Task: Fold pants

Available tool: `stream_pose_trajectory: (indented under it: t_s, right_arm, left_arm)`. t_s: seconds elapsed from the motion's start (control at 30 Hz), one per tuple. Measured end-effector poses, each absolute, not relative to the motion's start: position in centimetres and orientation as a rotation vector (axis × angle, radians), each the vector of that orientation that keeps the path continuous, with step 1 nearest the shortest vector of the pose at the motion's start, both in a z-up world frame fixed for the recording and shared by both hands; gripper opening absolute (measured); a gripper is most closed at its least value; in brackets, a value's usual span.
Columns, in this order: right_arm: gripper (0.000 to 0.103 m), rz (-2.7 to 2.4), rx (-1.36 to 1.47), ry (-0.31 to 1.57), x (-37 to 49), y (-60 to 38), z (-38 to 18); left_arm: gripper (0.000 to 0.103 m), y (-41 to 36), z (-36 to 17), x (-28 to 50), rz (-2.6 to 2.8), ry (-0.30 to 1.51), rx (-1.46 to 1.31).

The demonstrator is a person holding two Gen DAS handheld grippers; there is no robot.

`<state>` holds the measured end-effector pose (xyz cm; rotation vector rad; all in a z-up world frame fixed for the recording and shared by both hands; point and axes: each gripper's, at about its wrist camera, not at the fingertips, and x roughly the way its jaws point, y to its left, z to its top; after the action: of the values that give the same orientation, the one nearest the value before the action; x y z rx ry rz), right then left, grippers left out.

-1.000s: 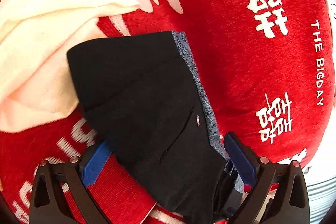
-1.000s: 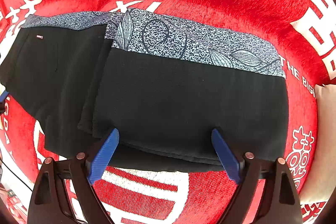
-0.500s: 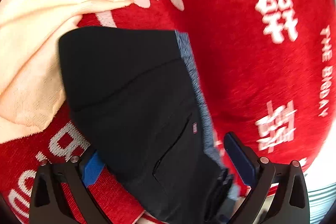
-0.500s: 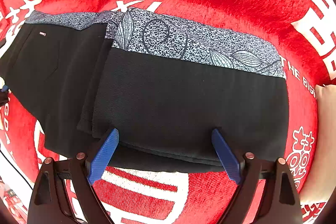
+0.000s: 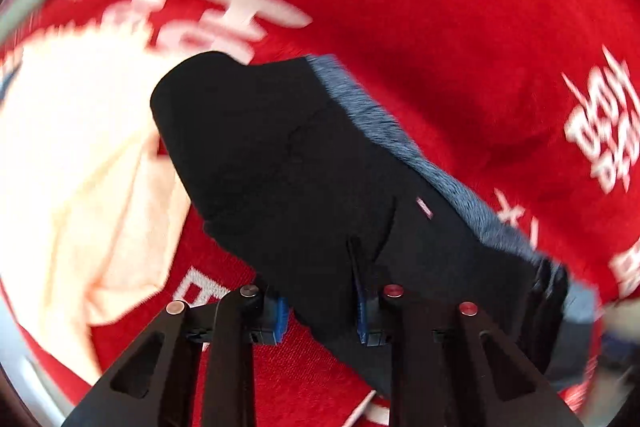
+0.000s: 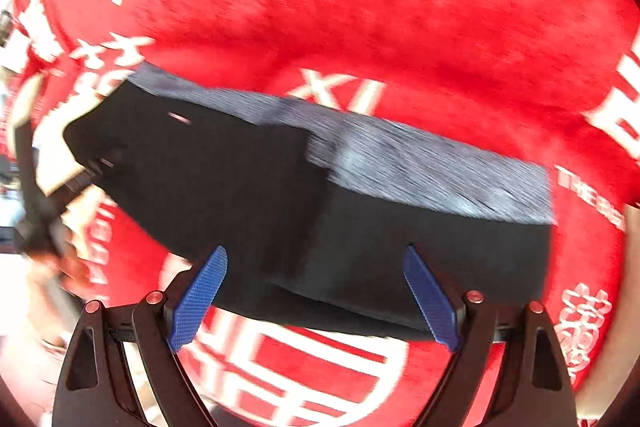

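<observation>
Left gripper [image 5: 320, 301] jaws now clamped on pants [image 5: 304, 179]

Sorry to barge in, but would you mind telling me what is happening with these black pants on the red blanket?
A person with a handheld gripper in each hand is folding black pants, which lie already partly folded on a red blanket with white lettering. The left gripper is shut on an edge of the black fabric at one end. The right gripper hangs open over the near edge of the folded part, gripping nothing. A cream cloth lies beside the pants.
</observation>
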<state>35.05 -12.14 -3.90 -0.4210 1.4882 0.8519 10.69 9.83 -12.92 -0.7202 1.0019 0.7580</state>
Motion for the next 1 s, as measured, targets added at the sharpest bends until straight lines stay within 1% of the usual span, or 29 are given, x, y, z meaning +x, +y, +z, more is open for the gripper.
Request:
stream_pose_trajectory:
  t_s: [0.17,0.27,0.4,0.53,0.63,0.73,0.77,0.8,0.83,0.87,0.9,1.0]
  right_arm:
    - [0.093,1.026,-0.377,1.537,35.4,-4.5,-2.1]
    - [0.093,1.136,-0.394,1.606,34.6,0.7,-1.8]
    - [0.093,1.272,-0.472,1.652,32.6,7.6,-1.5]
    - [0.095,1.361,-0.582,1.793,29.3,12.4,-3.2]
    - [0.095,1.364,-0.684,1.862,27.6,14.4,-5.1]
    - [0.095,1.320,-0.783,1.857,26.6,14.9,-6.4]
    - [0.092,1.306,-0.806,1.853,26.4,14.8,-6.7]
    - [0.072,1.295,-0.824,1.848,26.3,14.4,-7.0]
    - [0.057,1.278,-0.843,1.833,26.2,13.9,-7.1]
    - [0.035,1.269,-0.845,1.818,26.4,13.5,-7.0]
    - [0.022,1.269,-0.818,1.807,27.1,12.8,-6.7]
    - [0.018,1.284,-0.708,1.768,29.1,10.6,-5.7]
  left_arm:
    - [0.026,5.9,-11.3,13.5,0.704,1.051,-0.420]
    - [0.026,4.5,-10.9,14.3,0.683,1.059,-0.315]
    - [0.026,4.0,-10.5,15.1,0.676,1.062,-0.268]
    - [0.026,3.2,-10.1,15.4,0.664,1.059,-0.224]
    - [0.026,2.2,-10.2,16.0,0.652,1.051,-0.181]
    - [0.026,1.6,-9.9,16.0,0.644,1.043,-0.159]
    - [0.026,1.5,-9.9,16.0,0.644,1.042,-0.157]
    - [0.026,1.4,-9.8,16.0,0.644,1.043,-0.155]
    - [0.026,1.4,-9.8,16.0,0.645,1.046,-0.156]
    - [0.026,1.5,-9.9,15.9,0.644,1.054,-0.166]
    - [0.026,1.6,-10.0,15.9,0.645,1.062,-0.178]
    - [0.026,1.0,-9.4,16.0,0.621,1.053,-0.163]
